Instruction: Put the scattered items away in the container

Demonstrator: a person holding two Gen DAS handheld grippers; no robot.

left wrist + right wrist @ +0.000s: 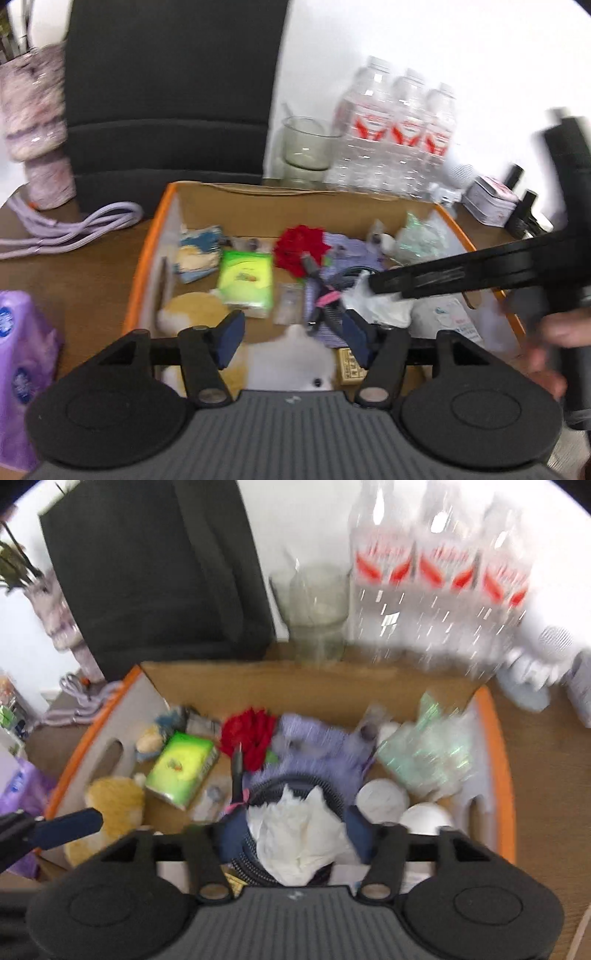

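A cardboard box with an orange rim (147, 266) (495, 757) stands on the brown table. It holds a green tissue pack (245, 280) (181, 768), a red flower (299, 249) (249, 738), a lilac cloth (317, 738) and a white-and-tan plush toy (291, 362). My left gripper (293, 339) hangs open just over the plush, its blue pads clear of it. My right gripper (295, 834) is open over the box's near side, with a crumpled white tissue (299, 834) (373, 306) lying between its pads. In the left wrist view the right gripper (384, 286) reaches in from the right.
Behind the box stand three water bottles (395, 129), a glass (306, 144) and a dark chair back (170, 92). A marbled tumbler (37, 129), a lilac cord (74, 225) and a purple tissue pack (22, 369) lie left; a small tin (491, 199) sits right.
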